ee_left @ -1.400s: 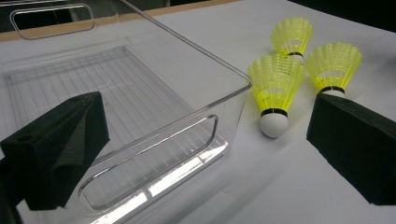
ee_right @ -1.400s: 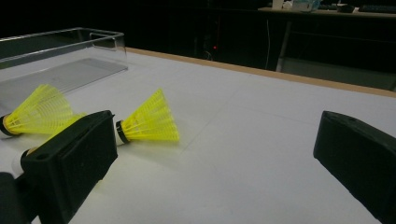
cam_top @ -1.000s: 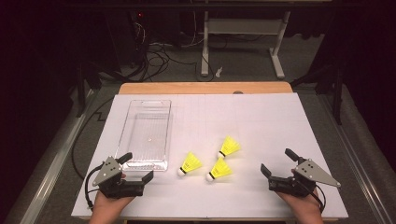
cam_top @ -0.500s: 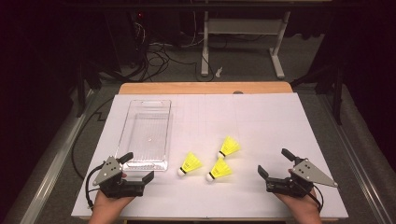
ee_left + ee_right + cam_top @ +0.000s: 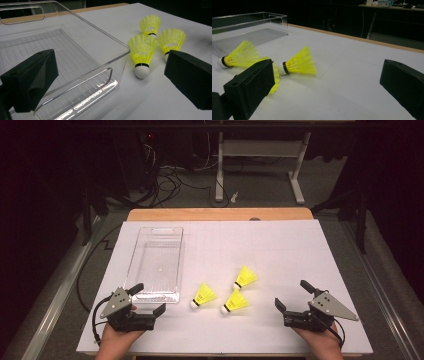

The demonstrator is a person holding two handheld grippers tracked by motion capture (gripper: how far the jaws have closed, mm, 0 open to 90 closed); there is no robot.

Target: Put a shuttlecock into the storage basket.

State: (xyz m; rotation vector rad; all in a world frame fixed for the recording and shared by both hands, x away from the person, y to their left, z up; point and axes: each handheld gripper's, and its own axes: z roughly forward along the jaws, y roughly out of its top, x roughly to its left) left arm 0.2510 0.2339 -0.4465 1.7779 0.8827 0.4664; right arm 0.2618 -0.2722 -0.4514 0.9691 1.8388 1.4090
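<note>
Both grippers, left (image 5: 148, 299) and right (image 5: 291, 295), were held with jaws apart at the frame's bottom corners, flanking three yellow shuttlecocks (image 5: 223, 293) at lower centre, beside the clear bin (image 5: 131, 264), probably for loading.

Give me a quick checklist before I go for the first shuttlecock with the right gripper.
1. Right gripper open: ok, jaws wide apart.
2. Left gripper open and holding nothing: ok.
3. Three shuttlecocks on the table, not in the bin: ok.
4. Nearest shuttlecock free to grab: ok, lying on its side, apart from the others.
5. Clear bin ready: ok, apart from one small speck I cannot identify.
6. Path from right gripper to shuttlecock clear: ok.
</note>
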